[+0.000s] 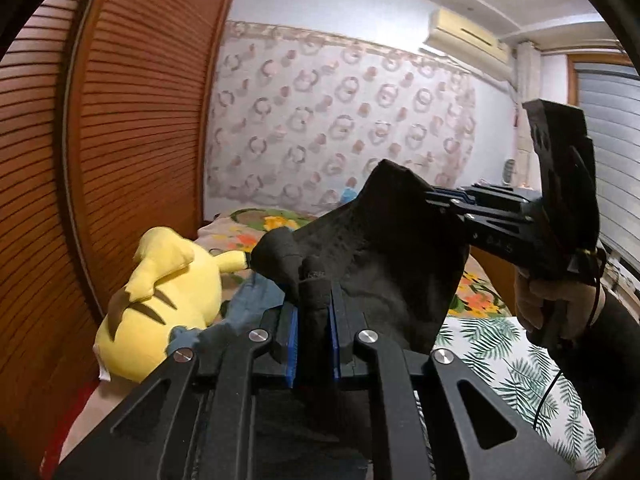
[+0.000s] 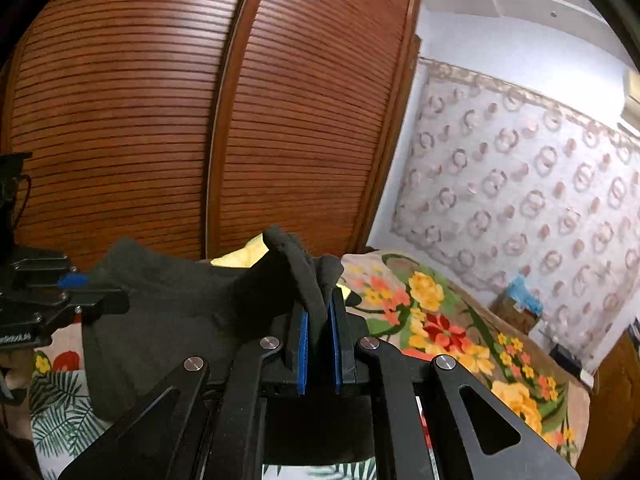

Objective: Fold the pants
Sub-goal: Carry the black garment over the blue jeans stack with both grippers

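Observation:
The black pants (image 1: 372,264) hang in the air between my two grippers, above the bed. My left gripper (image 1: 314,300) is shut on a bunched edge of the pants between its blue pads. My right gripper (image 1: 432,200) comes in from the right in the left wrist view and pinches the other end of the same edge. In the right wrist view the right gripper (image 2: 318,316) is shut on a thick fold of the pants (image 2: 180,312), and the left gripper (image 2: 100,300) holds the cloth at the far left.
A yellow plush toy (image 1: 160,304) lies on the bed by the brown slatted wardrobe doors (image 2: 180,120). A blue-grey garment (image 1: 244,312) lies beside it. The bed has a floral blanket (image 2: 440,320) and a palm-leaf sheet (image 1: 500,360). A patterned curtain (image 1: 340,120) covers the far wall.

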### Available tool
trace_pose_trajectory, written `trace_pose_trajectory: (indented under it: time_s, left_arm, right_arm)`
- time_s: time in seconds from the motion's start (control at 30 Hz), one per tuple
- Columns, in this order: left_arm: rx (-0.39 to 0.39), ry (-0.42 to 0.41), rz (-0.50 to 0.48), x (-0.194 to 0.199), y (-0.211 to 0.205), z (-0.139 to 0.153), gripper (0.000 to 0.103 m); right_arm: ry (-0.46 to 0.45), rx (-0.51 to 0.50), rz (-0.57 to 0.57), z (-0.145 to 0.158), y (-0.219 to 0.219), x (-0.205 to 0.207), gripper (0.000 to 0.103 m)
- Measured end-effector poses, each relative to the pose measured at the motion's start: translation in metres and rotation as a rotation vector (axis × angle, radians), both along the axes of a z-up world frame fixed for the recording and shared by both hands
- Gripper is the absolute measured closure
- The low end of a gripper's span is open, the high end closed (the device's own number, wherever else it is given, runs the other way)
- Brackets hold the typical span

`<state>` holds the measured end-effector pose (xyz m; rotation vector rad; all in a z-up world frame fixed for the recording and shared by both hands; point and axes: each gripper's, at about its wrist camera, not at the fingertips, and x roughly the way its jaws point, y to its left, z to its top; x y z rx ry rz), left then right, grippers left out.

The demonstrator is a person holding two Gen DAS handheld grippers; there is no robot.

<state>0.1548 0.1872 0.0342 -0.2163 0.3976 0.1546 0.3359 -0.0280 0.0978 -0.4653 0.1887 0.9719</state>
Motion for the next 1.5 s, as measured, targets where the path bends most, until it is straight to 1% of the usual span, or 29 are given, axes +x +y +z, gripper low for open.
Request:
trace_pose_trajectory:
  time_s: [0.2,0.3,0.43,0.67,0.7,0.73,0.77,0.8,0.83,0.87,0.9,0.93,1.07,1.23,1.33,1.43,1.5]
  left_arm:
    - [-0.021,0.016,0.042,-0.001,0.007,-0.009,0.09]
    - [-0.018,0.033,0.059,-0.003,0.01,-0.014,0.09]
    - [-0.023,0.048,0.066,-0.003,0.013,-0.017,0.088]
    - [-0.012,0.06,0.074,-0.002,0.012,-0.02,0.086]
    - [-0.013,0.061,0.075,-0.001,0.011,-0.02,0.084]
    - [-0.015,0.062,0.076,-0.001,0.011,-0.021,0.083]
    - [-0.018,0.062,0.075,-0.002,0.012,-0.021,0.082]
    - [-0.018,0.06,0.074,-0.002,0.012,-0.021,0.078]
    - [-0.019,0.057,0.075,-0.002,0.013,-0.021,0.072]
    - [-0.017,0.049,0.081,-0.004,0.013,-0.02,0.069]
    - [-0.015,0.043,0.085,-0.005,0.014,-0.02,0.06]
    - [-0.012,0.034,0.091,-0.006,0.014,-0.019,0.054]
    - [-0.001,0.043,0.1,-0.004,0.015,-0.021,0.053]
    - [0.061,0.093,0.141,0.0,0.011,-0.027,0.053]
    - [0.071,0.139,0.152,0.002,0.014,-0.034,0.053]
    - [0.047,0.169,0.156,0.001,0.019,-0.042,0.053]
    - [0.042,0.18,0.153,0.001,0.02,-0.045,0.053]
  right_arm:
    - [-0.01,-0.066,0.042,-0.008,0.029,0.019,0.094]
    - [-0.006,-0.072,0.053,-0.012,0.038,0.026,0.094]
    - [0.006,-0.076,0.065,-0.015,0.039,0.03,0.094]
    - [0.028,-0.085,0.047,-0.017,0.049,0.038,0.094]
    - [0.03,-0.09,0.043,-0.018,0.05,0.038,0.092]
    - [0.026,-0.097,0.034,-0.017,0.051,0.037,0.087]
    - [0.02,-0.1,0.024,-0.017,0.052,0.037,0.085]
    - [0.018,-0.101,0.017,-0.017,0.053,0.036,0.081]
    - [0.021,-0.097,0.013,-0.016,0.052,0.035,0.078]
    - [0.027,-0.09,0.01,-0.014,0.051,0.035,0.072]
    - [0.032,-0.079,0.007,-0.013,0.049,0.034,0.064]
    - [0.039,-0.065,0.006,-0.01,0.046,0.033,0.063]
    - [0.084,-0.041,0.034,-0.006,0.033,0.029,0.063]
    - [0.144,-0.049,0.041,-0.016,0.016,0.038,0.063]
    - [0.175,-0.077,0.004,-0.025,0.015,0.054,0.063]
    - [0.208,-0.1,-0.054,-0.034,0.022,0.071,0.063]
    - [0.237,-0.096,-0.074,-0.038,0.024,0.079,0.063]
